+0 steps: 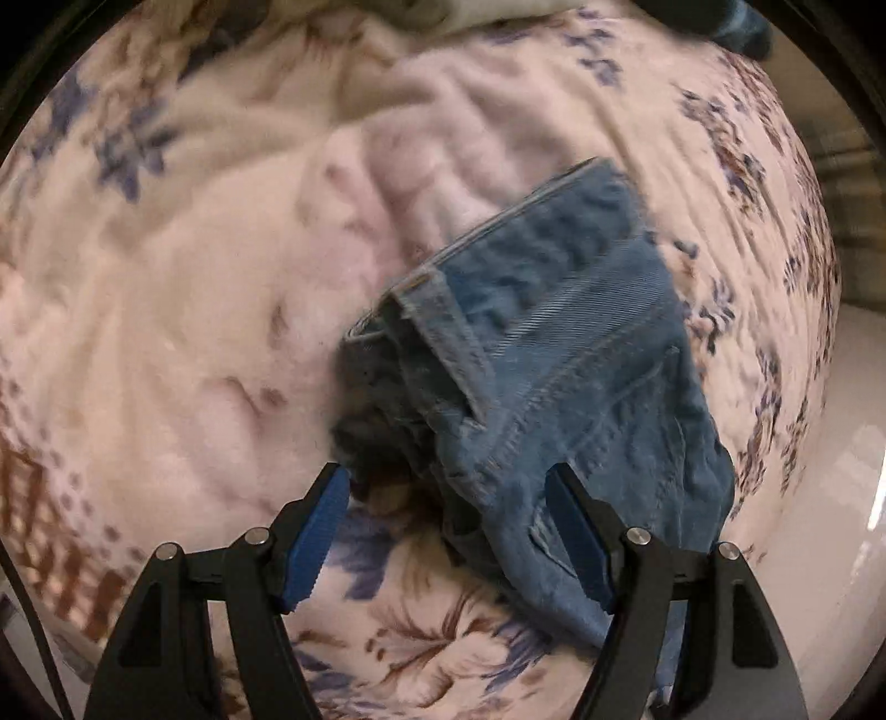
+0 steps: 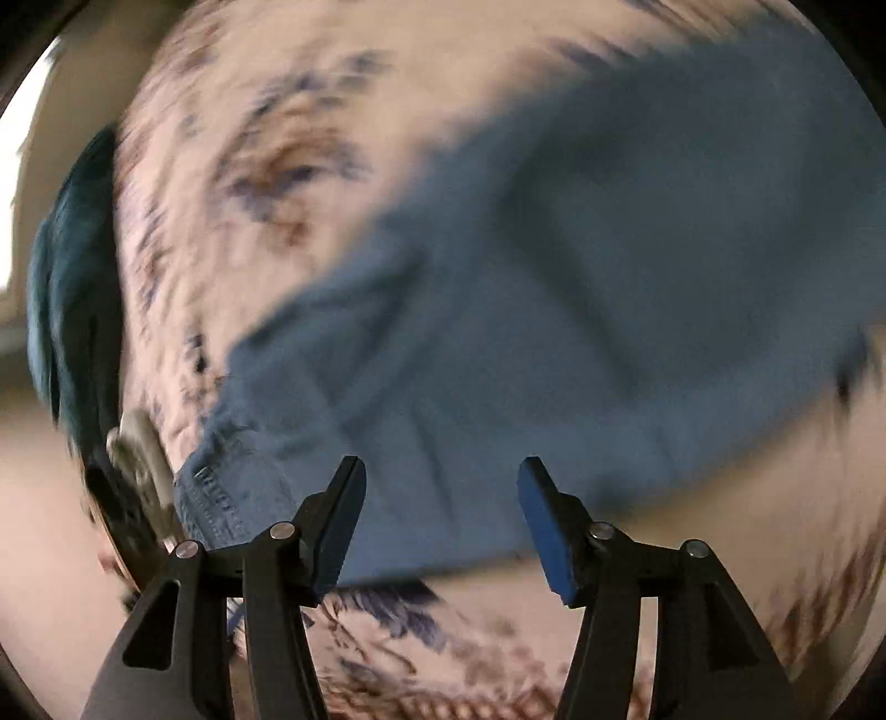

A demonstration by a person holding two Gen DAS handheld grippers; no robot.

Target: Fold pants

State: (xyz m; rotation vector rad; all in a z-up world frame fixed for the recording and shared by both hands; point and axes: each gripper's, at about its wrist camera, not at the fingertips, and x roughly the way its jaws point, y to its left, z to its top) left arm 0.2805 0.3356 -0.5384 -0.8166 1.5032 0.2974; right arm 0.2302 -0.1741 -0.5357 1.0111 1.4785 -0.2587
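Blue denim pants (image 1: 559, 343) lie folded in a compact bundle on a pink floral blanket (image 1: 194, 310), with the waistband and a belt loop toward the left of the bundle. My left gripper (image 1: 446, 484) hovers over the bundle's near end, jaws apart, and its blue pads (image 1: 315, 543) do not press on the cloth. In the blurred right wrist view the pants (image 2: 581, 288) spread across the middle and right. My right gripper (image 2: 441, 471) stands open above their near edge, with a stitched hem to its left.
The blanket's edge drops to a pale floor (image 1: 830, 498) at the right. A dark teal cloth (image 2: 66, 266) hangs at the left edge of the bed, beside a blurred pale object (image 2: 138, 459). More cloth (image 1: 443, 14) lies at the far end.
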